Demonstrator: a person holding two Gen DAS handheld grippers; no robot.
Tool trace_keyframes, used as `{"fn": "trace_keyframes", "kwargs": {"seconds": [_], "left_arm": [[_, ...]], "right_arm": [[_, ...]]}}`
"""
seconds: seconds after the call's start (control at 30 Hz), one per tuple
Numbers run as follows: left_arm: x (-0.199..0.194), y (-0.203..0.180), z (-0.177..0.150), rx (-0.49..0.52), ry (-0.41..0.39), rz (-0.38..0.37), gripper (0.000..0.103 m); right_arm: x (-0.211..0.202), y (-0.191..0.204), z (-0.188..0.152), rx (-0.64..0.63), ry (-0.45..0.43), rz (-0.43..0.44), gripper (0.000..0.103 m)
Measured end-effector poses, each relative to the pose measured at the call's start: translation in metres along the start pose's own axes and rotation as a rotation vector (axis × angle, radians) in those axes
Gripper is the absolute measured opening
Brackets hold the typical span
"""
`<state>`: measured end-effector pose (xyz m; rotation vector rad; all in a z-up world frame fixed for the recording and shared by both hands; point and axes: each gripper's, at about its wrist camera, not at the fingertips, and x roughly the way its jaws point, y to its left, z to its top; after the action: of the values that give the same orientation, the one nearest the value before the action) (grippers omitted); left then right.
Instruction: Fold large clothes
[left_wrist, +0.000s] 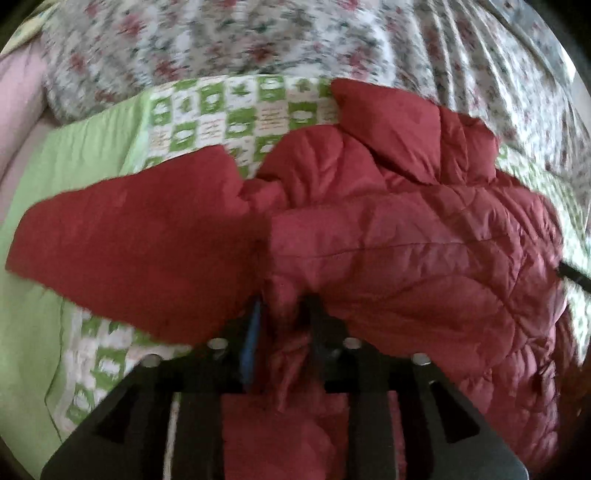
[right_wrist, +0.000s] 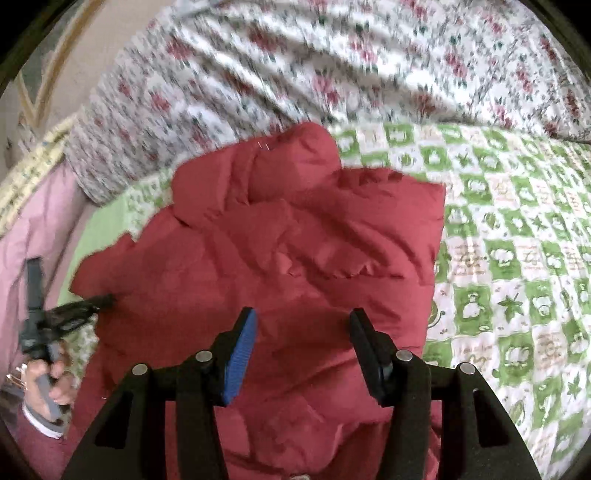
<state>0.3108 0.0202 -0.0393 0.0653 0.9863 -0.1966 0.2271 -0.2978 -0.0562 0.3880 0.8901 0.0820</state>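
The puffy dark-red quilted jacket (left_wrist: 369, 229) lay crumpled on a green-and-white checked quilt (right_wrist: 509, 266), before a floral rose-print duvet (right_wrist: 295, 62). It looked light, soft and slippery, best gathered at a hem or sleeve edge. The left gripper (left_wrist: 284, 317) pinched a bunched fold; the right gripper (right_wrist: 303, 332) hung half-open over it, empty.
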Motion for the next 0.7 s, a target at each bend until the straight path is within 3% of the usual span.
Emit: {"fn": "trace_keyframes", "kwargs": {"seconds": [0.13, 0.3, 0.4, 0.47, 0.53, 0.6, 0.7], "left_arm": [[-0.034, 0.019, -0.01, -0.081, -0.071, -0.054, 0.035], [-0.042, -0.005, -0.013, -0.029, -0.072, -0.21, 0.035], [-0.024, -0.031, -0.012, 0.039, -0.041, -0.171, 0.035], [0.003, -0.038, -0.015, 0.053, 0.028, -0.116, 0.035], [0.022, -0.035, -0.02, 0.047, 0.067, -0.107, 0.035], [0.025, -0.036, -0.023, 0.056, 0.057, -0.103, 0.036], [0.023, -0.04, -0.023, 0.066, 0.055, -0.088, 0.036]], "right_arm": [[0.023, -0.007, -0.012, -0.003, 0.044, -0.036, 0.053], [0.03, -0.005, -0.017, -0.02, 0.026, -0.061, 0.054], [0.032, -0.004, -0.018, -0.033, 0.027, -0.068, 0.054], [0.033, -0.006, -0.019, -0.031, 0.03, -0.061, 0.055], [0.03, -0.005, -0.017, -0.027, 0.036, -0.074, 0.055], [0.018, 0.007, -0.017, -0.04, 0.017, -0.107, 0.055], [-0.005, 0.041, -0.012, -0.104, -0.058, -0.07, 0.056]]}}
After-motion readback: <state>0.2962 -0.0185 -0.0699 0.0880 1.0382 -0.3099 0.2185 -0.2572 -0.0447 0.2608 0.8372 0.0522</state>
